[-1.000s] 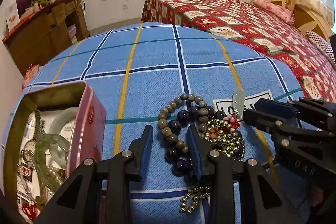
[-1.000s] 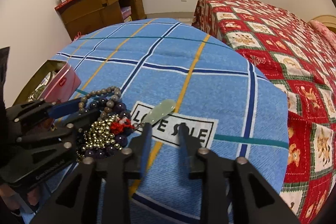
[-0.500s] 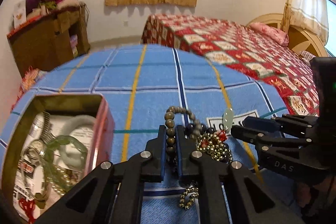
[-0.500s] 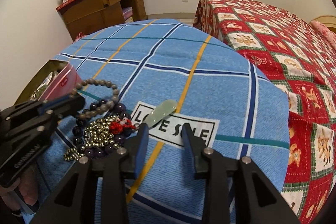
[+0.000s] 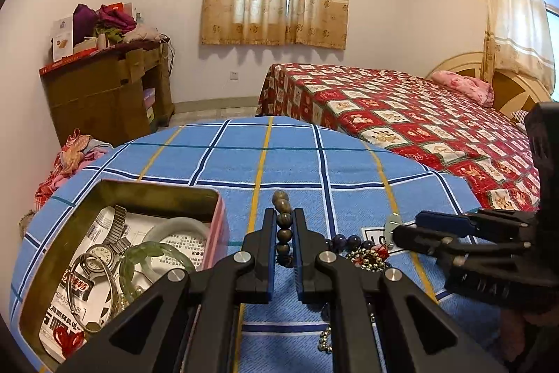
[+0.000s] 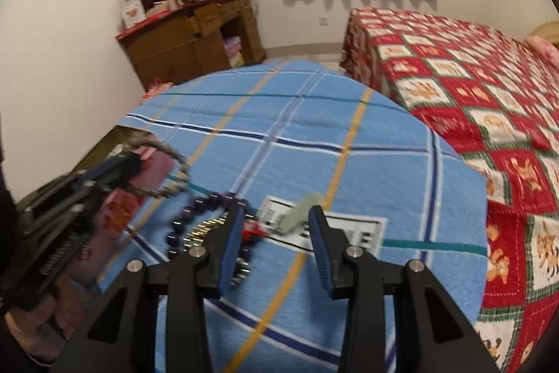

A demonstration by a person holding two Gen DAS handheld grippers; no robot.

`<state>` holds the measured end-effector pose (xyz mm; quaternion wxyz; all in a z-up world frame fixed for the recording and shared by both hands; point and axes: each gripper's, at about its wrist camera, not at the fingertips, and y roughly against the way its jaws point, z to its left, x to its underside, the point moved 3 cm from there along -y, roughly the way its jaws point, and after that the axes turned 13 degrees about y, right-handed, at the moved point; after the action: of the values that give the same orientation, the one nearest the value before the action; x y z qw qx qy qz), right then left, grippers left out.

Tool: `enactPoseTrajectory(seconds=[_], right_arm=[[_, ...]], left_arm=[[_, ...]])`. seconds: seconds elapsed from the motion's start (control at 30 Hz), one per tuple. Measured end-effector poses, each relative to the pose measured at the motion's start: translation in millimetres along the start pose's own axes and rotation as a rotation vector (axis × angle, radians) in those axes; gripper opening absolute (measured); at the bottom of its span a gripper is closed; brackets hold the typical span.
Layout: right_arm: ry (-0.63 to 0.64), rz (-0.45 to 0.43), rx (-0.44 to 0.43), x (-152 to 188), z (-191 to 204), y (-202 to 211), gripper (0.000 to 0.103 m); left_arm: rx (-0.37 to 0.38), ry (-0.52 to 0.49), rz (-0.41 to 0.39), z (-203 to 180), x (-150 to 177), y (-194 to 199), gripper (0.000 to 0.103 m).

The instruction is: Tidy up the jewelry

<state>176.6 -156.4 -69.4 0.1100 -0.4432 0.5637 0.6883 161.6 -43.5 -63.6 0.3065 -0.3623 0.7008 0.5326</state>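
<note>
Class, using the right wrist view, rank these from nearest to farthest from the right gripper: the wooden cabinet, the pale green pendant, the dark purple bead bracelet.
1. Pale green pendant: just ahead of the right gripper, whose fingers are opening.
2. Dark purple bead bracelet: left, on the cloth.
3. Wooden cabinet: far back, against the wall.

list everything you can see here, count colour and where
tin: 1, pink outside, gold inside, left on the cloth, holding a watch and green bangles
brown bead bracelet: 1, in the left gripper
dark purple bead bracelet: 1, on the cloth
gold bead chain: 1, beside the purple beads
pale green pendant: 1, on the cloth's label
tablecloth: 1, blue check
bed: 1, red quilt
cabinet: 1, brown
left gripper: shut on the bracelet
right gripper: jaws opening, nothing held
</note>
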Motion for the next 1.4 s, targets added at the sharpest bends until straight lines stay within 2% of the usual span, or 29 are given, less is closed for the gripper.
enactPoseTrajectory(seconds=[0.23, 0.27, 0.33, 0.37, 0.57, 0.77, 1.03, 1.4], right_arm=[[0.101, 0.081, -0.007, -2, 27, -21, 0.041], [0.107, 0.104, -0.008, -1, 28, -25, 0.038], [0.102, 0.096, 0.009, -1, 25, -23, 0.024], [0.104, 0.084, 0.009, -1, 25, -20, 0.012], [0.086, -0.005, 0.011, -4, 23, 0, 0.011], [0.062, -0.095, 0.009, -22, 20, 28, 0.01], [0.073, -0.183, 0.015, -46, 24, 61, 0.01], [0.126, -0.267, 0.018, -73, 35, 92, 0.01]], left_arm=[[0.003, -0.002, 0.001, -1, 3, 3, 0.007], [0.004, 0.003, 0.002, -1, 3, 2, 0.007], [0.008, 0.013, 0.005, 1, 4, 2, 0.007], [0.008, 0.016, 0.005, 3, 4, 4, 0.007], [0.012, 0.012, -0.002, 1, 4, 6, 0.007], [0.024, 0.023, -0.01, 2, 2, 10, 0.007], [0.064, 0.028, -0.045, -6, -12, 39, 0.007], [0.055, 0.056, -0.07, 2, -34, 79, 0.007]])
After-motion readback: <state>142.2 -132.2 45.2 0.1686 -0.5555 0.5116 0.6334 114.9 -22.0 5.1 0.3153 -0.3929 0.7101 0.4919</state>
